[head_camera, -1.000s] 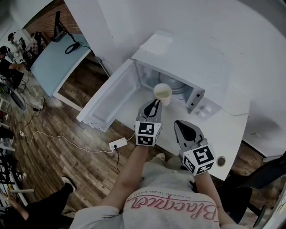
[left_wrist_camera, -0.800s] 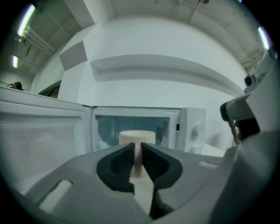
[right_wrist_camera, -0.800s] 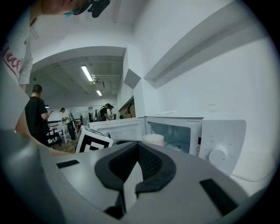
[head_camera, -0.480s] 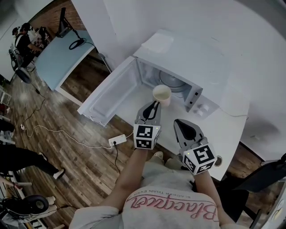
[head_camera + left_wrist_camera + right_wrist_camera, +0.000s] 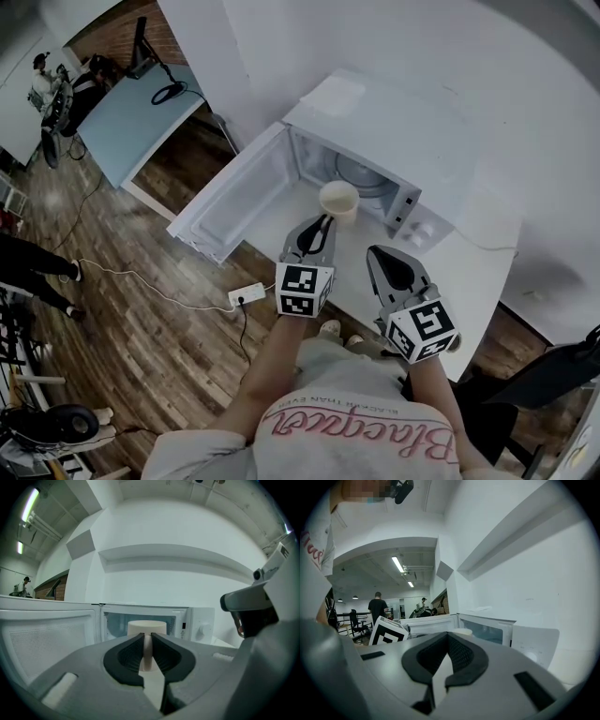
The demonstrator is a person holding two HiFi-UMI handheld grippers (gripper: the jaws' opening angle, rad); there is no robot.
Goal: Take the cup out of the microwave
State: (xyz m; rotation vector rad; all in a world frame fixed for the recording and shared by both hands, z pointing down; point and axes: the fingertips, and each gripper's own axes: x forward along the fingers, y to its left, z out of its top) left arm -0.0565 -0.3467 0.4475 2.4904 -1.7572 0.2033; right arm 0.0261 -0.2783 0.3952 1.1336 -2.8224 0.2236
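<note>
A cream cup (image 5: 338, 199) hangs just in front of the open white microwave (image 5: 384, 122), above the white table (image 5: 473, 281). My left gripper (image 5: 325, 221) is shut on the cup's handle. In the left gripper view the cup (image 5: 146, 626) stands upright beyond the jaws, and the left gripper (image 5: 147, 638) pinches the handle between its dark pads. The microwave door (image 5: 234, 192) is swung wide to the left, and the glass turntable (image 5: 364, 173) inside is bare. My right gripper (image 5: 377, 253) hovers to the right of the left one over the table. In its own view the right gripper (image 5: 446, 635) is shut on nothing.
The microwave's control panel with knobs (image 5: 422, 225) faces me at the right. A power strip and cable (image 5: 247, 300) lie on the wooden floor below the door. A light blue table (image 5: 131, 117) stands at the back left, with people (image 5: 37, 272) at the left edge.
Both grippers have risen a little, the left one carrying the cup with it. The people at the left of the room have moved about.
</note>
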